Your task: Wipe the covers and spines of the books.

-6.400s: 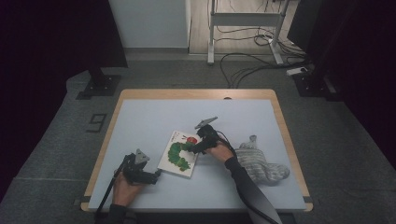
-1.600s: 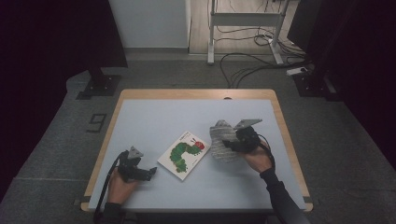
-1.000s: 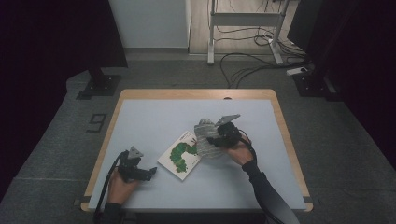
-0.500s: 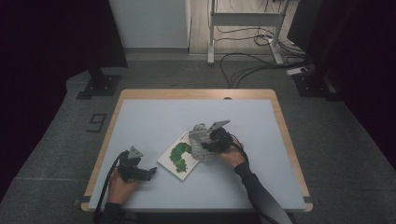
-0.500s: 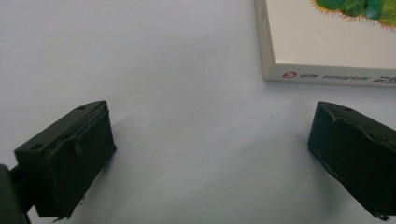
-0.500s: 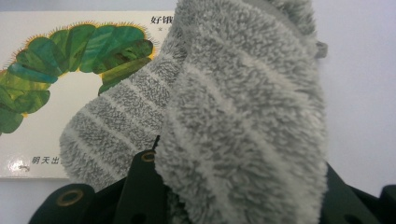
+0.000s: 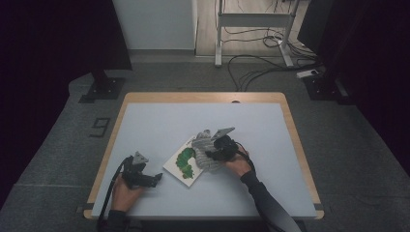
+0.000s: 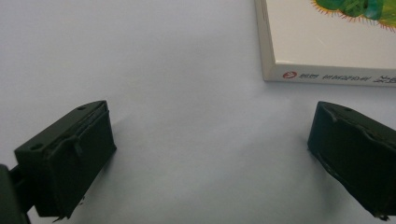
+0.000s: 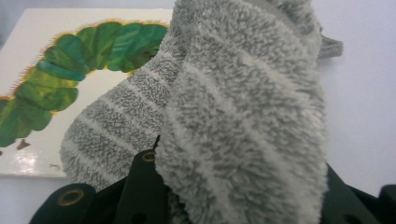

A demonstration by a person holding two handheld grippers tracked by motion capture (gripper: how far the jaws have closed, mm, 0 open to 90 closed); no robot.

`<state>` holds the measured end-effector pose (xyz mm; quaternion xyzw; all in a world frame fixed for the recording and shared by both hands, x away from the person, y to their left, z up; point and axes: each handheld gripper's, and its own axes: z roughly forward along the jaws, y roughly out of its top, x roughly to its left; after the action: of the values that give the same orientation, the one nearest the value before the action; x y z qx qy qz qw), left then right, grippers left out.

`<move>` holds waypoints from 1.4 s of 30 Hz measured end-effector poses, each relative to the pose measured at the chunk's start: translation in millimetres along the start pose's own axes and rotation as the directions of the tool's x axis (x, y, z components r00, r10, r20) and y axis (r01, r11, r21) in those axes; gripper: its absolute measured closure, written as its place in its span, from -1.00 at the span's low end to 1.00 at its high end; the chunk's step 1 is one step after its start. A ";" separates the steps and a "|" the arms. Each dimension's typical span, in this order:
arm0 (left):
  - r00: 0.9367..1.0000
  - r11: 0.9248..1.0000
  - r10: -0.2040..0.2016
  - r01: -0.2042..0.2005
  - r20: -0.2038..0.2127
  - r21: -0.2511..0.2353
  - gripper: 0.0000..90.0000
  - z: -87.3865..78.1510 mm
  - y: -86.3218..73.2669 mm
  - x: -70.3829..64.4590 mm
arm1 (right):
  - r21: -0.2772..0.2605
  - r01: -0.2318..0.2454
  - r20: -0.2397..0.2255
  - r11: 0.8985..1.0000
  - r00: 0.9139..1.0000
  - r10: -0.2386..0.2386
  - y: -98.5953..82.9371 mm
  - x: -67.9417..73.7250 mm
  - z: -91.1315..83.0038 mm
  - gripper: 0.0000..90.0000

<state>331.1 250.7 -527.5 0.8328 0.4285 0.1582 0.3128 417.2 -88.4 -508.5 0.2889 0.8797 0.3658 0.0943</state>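
Note:
A white picture book [image 7: 181, 165] with a green caterpillar on its cover lies flat near the middle of the table [image 7: 145, 125]. My right gripper [image 7: 212, 153] is shut on a fuzzy grey striped sock [image 7: 207, 153], which hangs over the book's right part [image 9: 70, 84]. The sock [image 9: 243, 112] bulges up between the jaws in the right gripper view. My left gripper [image 7: 155, 179] rests open on the table just left of the book. In the left gripper view its jaws stand wide apart with the book's corner [image 8: 327, 51] ahead at the right.
Light wooden edging frames the pale table top. Beyond the far edge are a grey carpet floor, a white stand [image 7: 251, 24] and loose cables [image 7: 261, 67]. A dark stand base [image 7: 101, 87] sits at the far left.
My right gripper has carried the grey sock leftward from the table's right side onto the book. The left gripper has stayed put beside the book.

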 end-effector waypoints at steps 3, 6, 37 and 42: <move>1.000 1.000 0.000 0.000 -0.001 0.000 -1.00 0.1 0.0 -0.1 | 0.000 0.006 -0.012 1.000 1.000 -0.006 0.0 4.9 0.4 0.40; 1.000 1.000 0.000 0.000 -0.001 0.000 -1.00 0.0 0.0 0.0 | -0.006 0.019 -0.027 1.000 0.999 -0.019 -0.1 10.9 1.2 0.40; 1.000 1.000 -0.010 0.010 -0.010 0.005 -0.99 -5.3 -4.7 2.4 | -0.003 0.149 -0.166 0.989 0.975 -0.147 5.3 84.5 6.0 0.40; 1.000 1.000 -0.020 0.020 -0.016 0.005 -1.00 -9.0 -9.1 8.1 | 0.009 0.151 -0.163 0.988 0.976 -0.148 9.4 85.8 8.3 0.40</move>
<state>325.4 264.6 -526.7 0.8280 0.4398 0.1604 0.3087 354.4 -28.6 -504.0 0.1922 0.9075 0.3705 0.0468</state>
